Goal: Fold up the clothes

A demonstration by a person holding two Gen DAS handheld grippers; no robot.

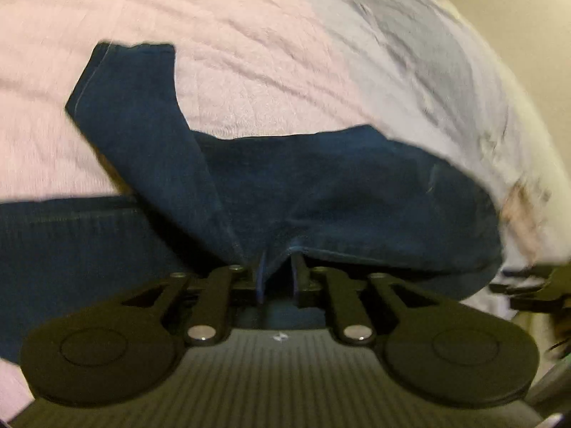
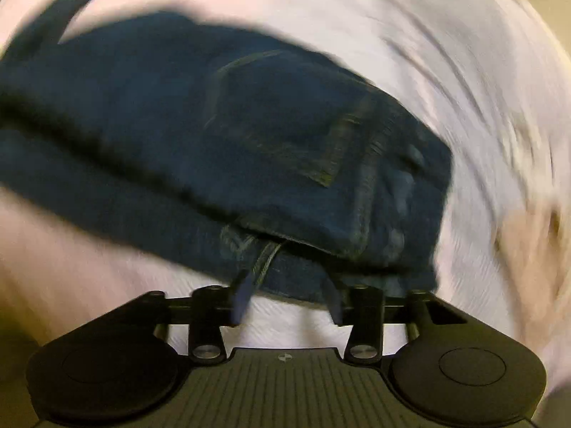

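Observation:
Dark blue jeans (image 1: 321,192) lie partly folded on a pink bedspread (image 1: 200,35). One leg end points away in the left wrist view. My left gripper (image 1: 276,278) is shut on a fold of the jeans, with denim bunched between the fingers. In the right wrist view the jeans (image 2: 249,135) show a back pocket with yellow stitching (image 2: 285,117). My right gripper (image 2: 285,303) has its fingers spread, and the jeans' waist edge lies over the fingertips. The right wrist view is blurred by motion.
A pale lilac sheet (image 1: 428,71) covers the bed's right side and also shows in the right wrist view (image 2: 464,53). The bed's edge and a cream wall (image 1: 517,18) are at the far right. The other gripper's black parts (image 1: 531,289) show at the right edge.

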